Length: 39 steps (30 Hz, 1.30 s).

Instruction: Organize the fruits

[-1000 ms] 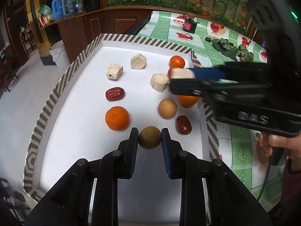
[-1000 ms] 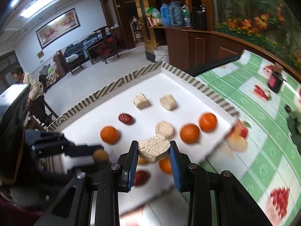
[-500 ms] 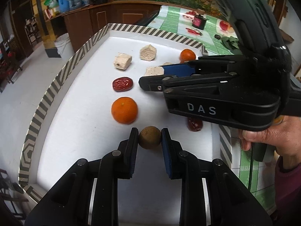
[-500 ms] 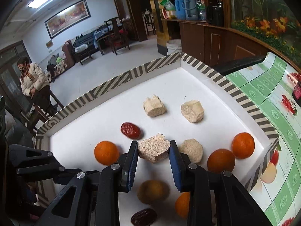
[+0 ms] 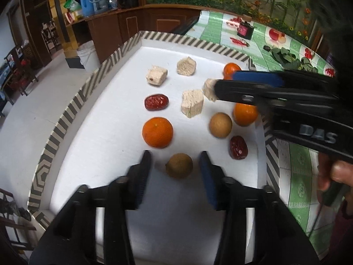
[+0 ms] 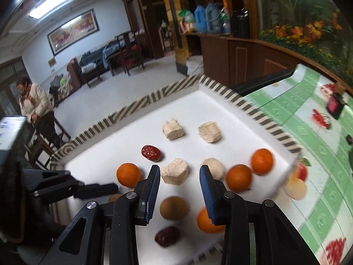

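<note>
Both tools stand wide apart: the left tool [image 5: 175, 165] straddles a brown fruit [image 5: 179, 165] lying free on the white tray [image 5: 110, 101], the right tool [image 6: 179, 185] a pale chunk [image 6: 174, 174]. Placing seems done; next, back away and pick another piece.

The right gripper [image 5: 211, 90] bears the grey letters "DAS" on its black body; nothing else is legible.

Oranges [image 5: 157, 132], dates [image 5: 156, 102], beige chunks [image 5: 192, 103] on tray [image 5: 106, 145]
</note>
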Available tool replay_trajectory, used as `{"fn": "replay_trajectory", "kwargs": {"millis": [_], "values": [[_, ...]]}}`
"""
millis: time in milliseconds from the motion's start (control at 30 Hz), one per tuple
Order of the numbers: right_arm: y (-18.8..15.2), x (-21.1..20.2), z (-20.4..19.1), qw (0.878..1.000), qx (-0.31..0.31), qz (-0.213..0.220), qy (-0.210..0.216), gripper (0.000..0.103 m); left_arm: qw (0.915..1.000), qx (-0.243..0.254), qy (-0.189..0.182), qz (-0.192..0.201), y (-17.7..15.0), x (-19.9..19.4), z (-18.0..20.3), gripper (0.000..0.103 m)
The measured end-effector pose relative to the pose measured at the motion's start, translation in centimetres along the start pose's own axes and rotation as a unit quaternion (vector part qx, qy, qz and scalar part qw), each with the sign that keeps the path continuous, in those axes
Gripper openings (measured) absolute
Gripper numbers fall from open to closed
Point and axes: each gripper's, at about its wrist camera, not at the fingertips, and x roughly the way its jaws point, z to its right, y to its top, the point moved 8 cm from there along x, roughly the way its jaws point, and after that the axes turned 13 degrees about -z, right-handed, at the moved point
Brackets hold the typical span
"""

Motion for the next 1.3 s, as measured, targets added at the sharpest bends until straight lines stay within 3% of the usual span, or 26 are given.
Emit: {"fn": "replay_trajectory", "kwargs": {"millis": [500, 900, 1300], "values": [[-6.6, -4.7, 4.1, 0.993, 0.109, 0.036, -0.027, 0.036, 0.9969, -0.011, 0.023, 0.075, 0.7, -2.1, 2.0, 0.058], [-9.0, -5.5, 4.2, 0.991, 0.126, 0.035, -0.02, 0.036, 0.9948, 0.006, 0.044, 0.091, 0.9, -2.9, 3.8, 0.058], [-9.4, -5.3, 3.6, 0.992, 0.12, 0.03, -0.018, 0.036, 0.9961, 0.001, 0.027, 0.084, 0.7, -3.0, 3.9, 0.057]]}}
